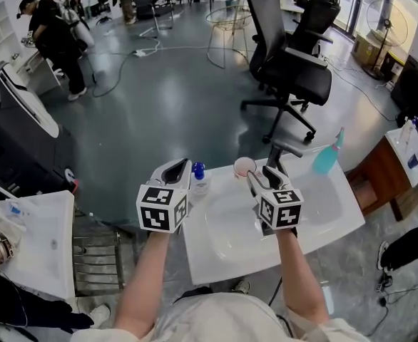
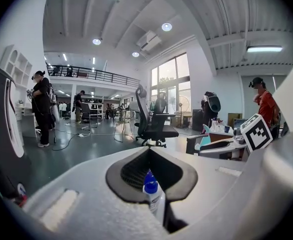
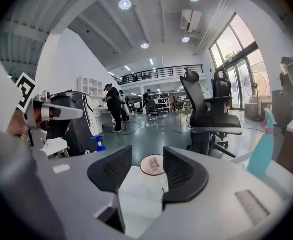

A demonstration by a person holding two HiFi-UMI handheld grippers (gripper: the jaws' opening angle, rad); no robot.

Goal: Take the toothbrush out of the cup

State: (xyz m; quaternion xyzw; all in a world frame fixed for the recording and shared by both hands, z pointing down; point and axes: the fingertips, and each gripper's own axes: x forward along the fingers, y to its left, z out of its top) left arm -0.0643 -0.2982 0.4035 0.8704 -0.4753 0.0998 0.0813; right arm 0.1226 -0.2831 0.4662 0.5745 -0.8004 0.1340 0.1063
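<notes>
Between the two dark ribbed pads of the right gripper (image 3: 147, 157) there is a wide gap with nothing in it; the jaws stand well apart and level, and bare white surface shows between them. Just beyond their tips, framed by the gap, stands the round pale pink cup (image 3: 152, 165), upright at the far edge of the table. A small pinkish shape inside it appears to be the toothbrush (image 3: 154, 164), though it is too small to make out clearly. The gripper does not touch the cup. To the left, the left gripper (image 2: 147, 150) has its jaw tips pressed together and grips nothing. Through the narrow slit below the tips shows a small clear bottle with a blue cap (image 2: 151, 191). In the head view this bottle stands upright near the table's far left edge, just right of the left gripper and left of the cup. Both grippers hover over the white moulded tabletop with a shallow basin-like dip (image 1: 323, 209), each held by a bare forearm. Near the far right corner of that top stands a teal spray bottle (image 1: 327, 157), well apart from the cup. Beyond the table, on the grey glossy floor, stands a black office chair (image 1: 294, 70), and a person in dark clothes (image 1: 55, 38) stands at the far left.
</notes>
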